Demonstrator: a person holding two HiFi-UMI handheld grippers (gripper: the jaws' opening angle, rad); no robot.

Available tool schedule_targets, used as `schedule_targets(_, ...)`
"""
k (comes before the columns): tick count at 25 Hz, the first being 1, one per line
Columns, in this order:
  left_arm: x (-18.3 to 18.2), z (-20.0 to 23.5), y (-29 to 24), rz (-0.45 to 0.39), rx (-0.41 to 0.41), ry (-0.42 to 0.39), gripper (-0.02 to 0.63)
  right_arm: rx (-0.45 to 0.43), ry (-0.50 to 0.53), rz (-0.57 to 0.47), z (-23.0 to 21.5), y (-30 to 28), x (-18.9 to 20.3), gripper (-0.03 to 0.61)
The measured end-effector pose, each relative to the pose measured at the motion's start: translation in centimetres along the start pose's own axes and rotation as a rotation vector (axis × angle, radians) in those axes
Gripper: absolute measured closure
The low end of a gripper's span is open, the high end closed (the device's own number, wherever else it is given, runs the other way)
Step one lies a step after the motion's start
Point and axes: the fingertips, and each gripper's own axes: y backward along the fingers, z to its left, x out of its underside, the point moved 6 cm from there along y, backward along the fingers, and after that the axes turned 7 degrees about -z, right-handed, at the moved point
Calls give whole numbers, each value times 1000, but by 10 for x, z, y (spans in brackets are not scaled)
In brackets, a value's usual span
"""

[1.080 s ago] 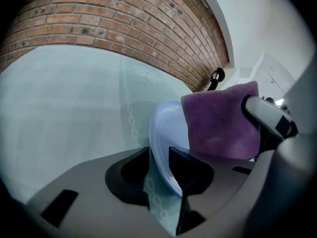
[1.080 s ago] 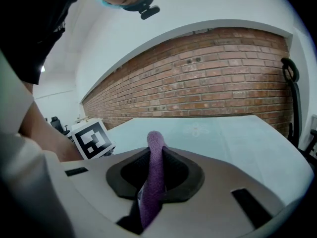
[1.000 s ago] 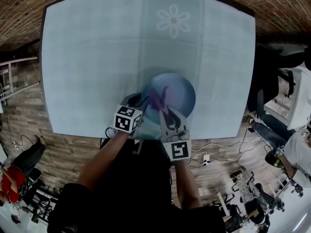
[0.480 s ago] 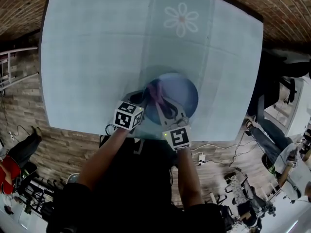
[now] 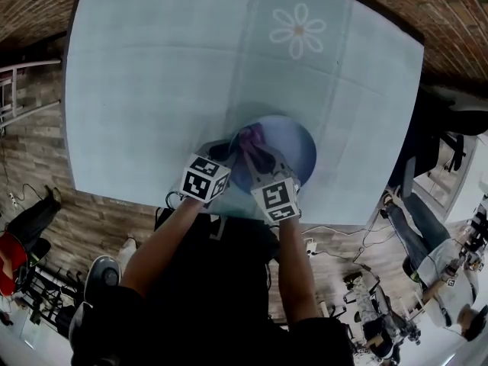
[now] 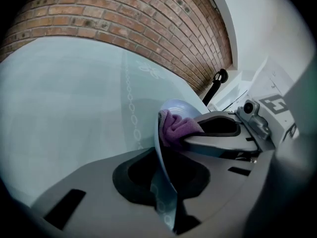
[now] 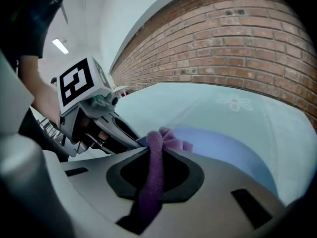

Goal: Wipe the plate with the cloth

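Inspector A: Any legible text, label, brand or number?
Inspector B: None found; first marker cube (image 5: 203,181) and second marker cube (image 5: 275,199), near 6 o'clock in the head view, bear coded black-and-white squares only; no letters.

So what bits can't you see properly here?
- Head view: the plate's near side is hidden under the left gripper and right gripper.
- Head view: the cloth is too small to show where it rubs.
- Right gripper view: that gripper's own body covers the plate's near rim.
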Motion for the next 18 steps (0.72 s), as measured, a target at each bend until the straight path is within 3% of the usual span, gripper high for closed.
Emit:
schedule_targets(6,-2,2,1,-6,-3,11,549,-17,45,72,-1,-13,-7,514)
schedule_targets(13,0,1,1,-3,-3,1,549,57,239,116,6,-20,-6,513)
schedule_targets(18,0,1,1,-7,3,2,549,68,255,106,1,-23,-8,514)
